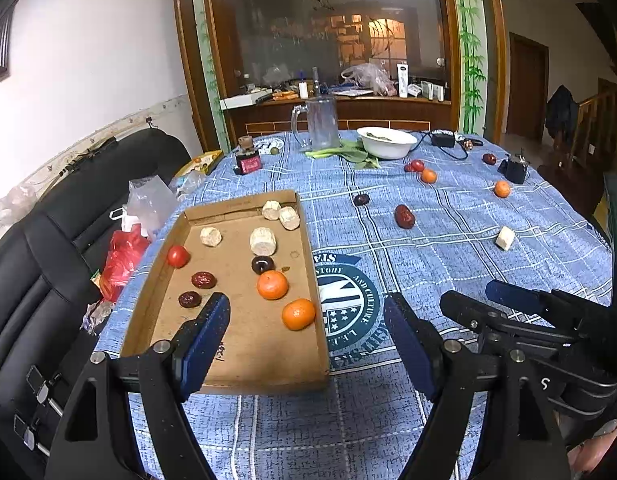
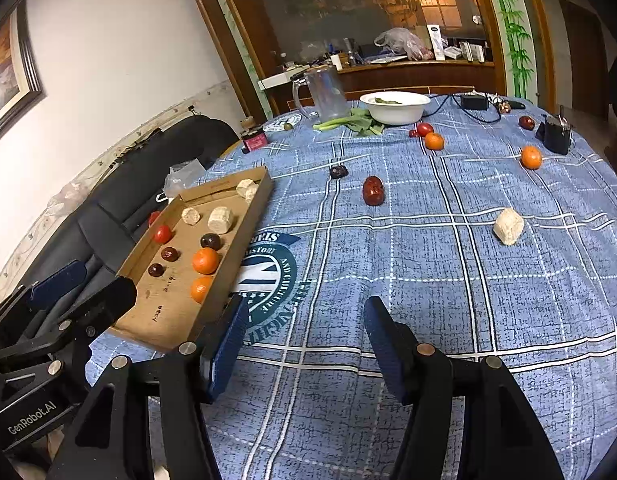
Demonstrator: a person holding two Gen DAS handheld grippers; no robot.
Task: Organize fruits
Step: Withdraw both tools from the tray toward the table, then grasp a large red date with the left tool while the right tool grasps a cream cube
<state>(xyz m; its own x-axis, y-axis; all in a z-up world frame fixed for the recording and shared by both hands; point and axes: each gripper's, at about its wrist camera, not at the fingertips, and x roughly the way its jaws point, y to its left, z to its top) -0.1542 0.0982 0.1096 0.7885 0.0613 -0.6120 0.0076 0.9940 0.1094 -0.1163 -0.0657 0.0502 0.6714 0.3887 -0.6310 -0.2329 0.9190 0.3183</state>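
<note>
The cardboard tray (image 1: 244, 344) at nine o'clock on the table (image 2: 468, 300) already gathers sorted fruit; a loose jujube (image 2: 373, 191) lies at twelve, well apart. Left gripper (image 1: 306, 344) and right gripper (image 2: 304, 344) hover spread and empty, seemingly between picks.

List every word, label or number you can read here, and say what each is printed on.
"GenRobot.AI": on the left gripper body, seen from the right wrist.
"AND CULTURE": around the round emblem on the blue tablecloth; its other words are cut off or distorted.
Handwritten marks on the cardboard tray: too small to read.
</note>
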